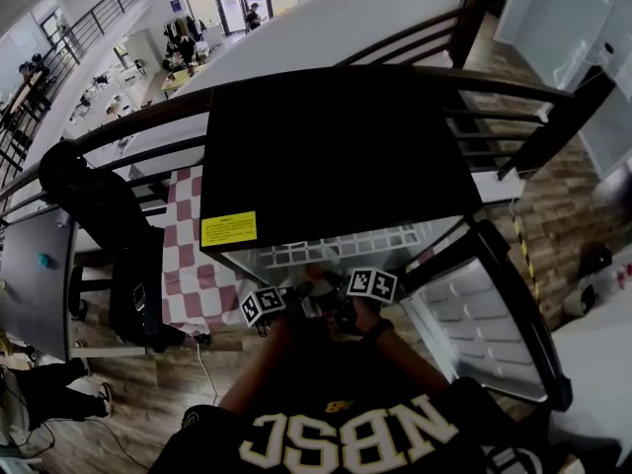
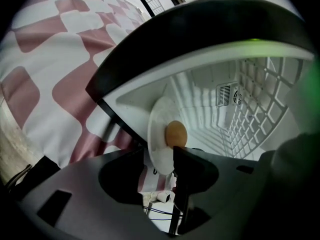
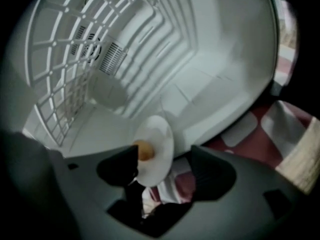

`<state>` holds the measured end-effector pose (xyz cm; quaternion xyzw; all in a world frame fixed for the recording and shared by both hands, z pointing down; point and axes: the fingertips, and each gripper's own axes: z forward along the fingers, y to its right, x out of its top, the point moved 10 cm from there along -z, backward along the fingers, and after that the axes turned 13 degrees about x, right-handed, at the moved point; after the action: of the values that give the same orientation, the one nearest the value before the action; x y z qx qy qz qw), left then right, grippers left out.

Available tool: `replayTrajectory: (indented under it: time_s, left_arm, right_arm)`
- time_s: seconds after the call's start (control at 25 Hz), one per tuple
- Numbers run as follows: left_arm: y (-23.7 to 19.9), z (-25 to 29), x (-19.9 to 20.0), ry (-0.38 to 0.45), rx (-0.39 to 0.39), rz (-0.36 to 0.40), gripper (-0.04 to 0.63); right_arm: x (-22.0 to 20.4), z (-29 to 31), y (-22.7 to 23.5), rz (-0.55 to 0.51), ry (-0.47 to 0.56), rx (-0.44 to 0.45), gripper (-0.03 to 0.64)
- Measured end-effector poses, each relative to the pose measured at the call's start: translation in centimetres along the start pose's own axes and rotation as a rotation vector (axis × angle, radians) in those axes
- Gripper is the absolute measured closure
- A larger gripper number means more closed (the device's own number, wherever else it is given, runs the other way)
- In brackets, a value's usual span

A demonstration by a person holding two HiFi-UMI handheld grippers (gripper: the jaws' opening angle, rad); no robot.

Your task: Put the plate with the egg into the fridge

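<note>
Fridge interior (image 2: 200, 94) ahead; L claw (image 2: 156, 156), R claw (image 3: 165, 156) both spread, plate (image 2: 160, 129) w/ egg (image 2: 176, 134) unpinched between each.

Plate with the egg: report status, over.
Left gripper and right gripper both open, plate between their jaws. Plate, egg on it, at the fridge opening. Nothing seen blocking it.

Place: a big work hall, seen from an upper floor
Signs: railing (image 1: 138, 126), people (image 1: 183, 39) down below, wood floor (image 1: 168, 383), small fridge (image 1: 336, 156)
</note>
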<state>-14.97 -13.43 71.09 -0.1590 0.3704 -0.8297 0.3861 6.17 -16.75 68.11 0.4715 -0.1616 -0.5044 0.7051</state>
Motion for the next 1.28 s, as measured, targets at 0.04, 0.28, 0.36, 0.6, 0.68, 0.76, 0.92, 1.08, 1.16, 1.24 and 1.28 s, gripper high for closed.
replayTrajectory:
  time_s: [0.04, 0.28, 0.36, 0.6, 0.68, 0.76, 0.92, 1.08, 1.16, 1.24, 1.28]
  left_arm:
    - [0.0, -0.1, -0.1, 0.002, 0.0, -0.001, 0.407]
    - [-0.5, -0.7, -1.1, 0.013, -0.004, -0.019, 0.407]
    - [-0.9, -0.9, -1.8, 0.015, -0.005, -0.026, 0.407]
    - [-2.1, -1.5, -3.7, 0.025, -0.005, -0.056, 0.407]
    - [-2.5, -1.8, -4.2, 0.034, -0.005, -0.07, 0.407]
    - [-2.9, -1.9, -4.8, 0.035, -0.009, -0.078, 0.407]
    - [-3.4, -2.1, -6.3, 0.026, -0.07, -0.119, 0.407]
    - [-4.2, -2.6, -7.0, 0.04, -0.067, -0.123, 0.407]
    - [-4.5, -2.7, -7.2, 0.045, -0.06, -0.129, 0.407]
    - [-4.5, -2.7, -7.3, 0.047, -0.063, -0.133, 0.407]
    - [-4.5, -2.6, -7.3, 0.048, -0.065, -0.13, 0.407]
  right_arm:
    - [0.0, -0.2, 0.1, 0.007, 0.008, -0.002, 0.295]
    - [-1.0, -1.4, 0.8, 0.051, 0.036, 0.012, 0.296]
    - [-1.6, -1.9, 1.1, 0.072, 0.041, 0.026, 0.296]
    - [-3.1, -2.9, 2.1, 0.137, 0.028, 0.057, 0.296]
    - [-3.7, -3.1, 2.2, 0.142, 0.015, 0.066, 0.296]
    - [-4.2, -3.6, 2.4, 0.149, 0.024, 0.075, 0.298]
    - [-4.3, -4.8, 3.3, 0.164, 0.113, 0.088, 0.298]
    - [-4.5, -5.4, 3.9, 0.205, 0.143, 0.127, 0.299]
    - [-4.8, -5.5, 4.0, 0.217, 0.135, 0.149, 0.299]
    - [-5.2, -5.3, 4.0, 0.225, 0.122, 0.177, 0.299]
    - [-5.3, -5.2, 4.0, 0.23, 0.114, 0.191, 0.301]
